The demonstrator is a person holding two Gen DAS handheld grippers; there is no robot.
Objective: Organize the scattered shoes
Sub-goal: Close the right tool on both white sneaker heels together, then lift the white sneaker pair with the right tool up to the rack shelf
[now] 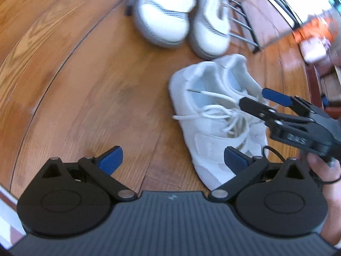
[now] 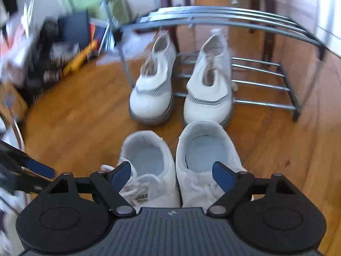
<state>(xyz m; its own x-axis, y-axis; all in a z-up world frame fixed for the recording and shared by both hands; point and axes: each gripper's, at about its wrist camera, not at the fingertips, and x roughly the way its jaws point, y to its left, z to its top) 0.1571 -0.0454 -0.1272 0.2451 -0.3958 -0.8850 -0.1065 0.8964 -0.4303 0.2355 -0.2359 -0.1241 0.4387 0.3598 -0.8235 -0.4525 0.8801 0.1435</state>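
Your right claw (image 2: 171, 176) hangs released above the heels of the white lace-up sneakers (image 2: 179, 166), its blue pads clear of both shoes and gripping nothing. That pair sits side by side on the wooden floor (image 2: 74, 115), heels pointing towards the rack. Your left claw (image 1: 172, 160) is also spread wide and empty, over bare floor, with the toe of the near sneaker (image 1: 215, 125) just beside its right-hand pad (image 1: 234, 160); from that side your right claw (image 1: 259, 100) reaches in above the laces, a hand (image 1: 321, 168) behind it.

Straight ahead, the grey-striped white shoes (image 2: 181, 89) stand as a pair at the front of the metal shoe rack (image 2: 245, 81), toes facing you, their soles close to the sneakers' heels; whether they touch is unclear. They occupy the left part of the rack's lower bars, while the bars to the right lie bare. The rack's upper rail (image 2: 213, 19) crosses above them. To the left, blurred clutter (image 2: 42, 49) crowds the floor edge, well apart from the shoes.
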